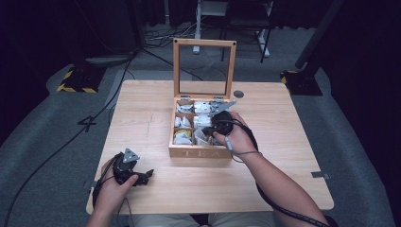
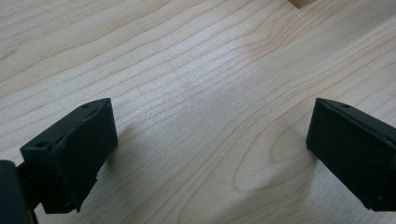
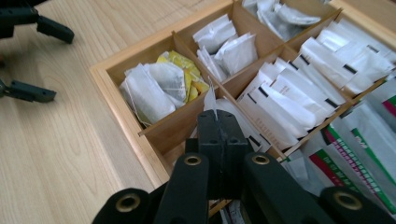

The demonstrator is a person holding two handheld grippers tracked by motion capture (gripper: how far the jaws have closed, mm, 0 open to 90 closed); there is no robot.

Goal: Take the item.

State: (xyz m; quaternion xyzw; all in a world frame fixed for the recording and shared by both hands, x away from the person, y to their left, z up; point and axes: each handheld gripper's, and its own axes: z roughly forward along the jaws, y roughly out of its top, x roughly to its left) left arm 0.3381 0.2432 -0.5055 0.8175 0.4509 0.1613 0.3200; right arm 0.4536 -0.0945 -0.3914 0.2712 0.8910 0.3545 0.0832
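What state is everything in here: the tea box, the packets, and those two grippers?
Tea box: lid open, standing upright.
Tea packets: filling the compartments.
Right gripper: shut on a white tea packet over the box.
Left gripper: open, nothing held, on the table.

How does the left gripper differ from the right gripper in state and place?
The left gripper has its fingers wide apart with nothing between them; the right gripper has its fingers shut on a white tea bag. The left one rests low over the bare table; the right one is above the tea box. Both have black fingers.
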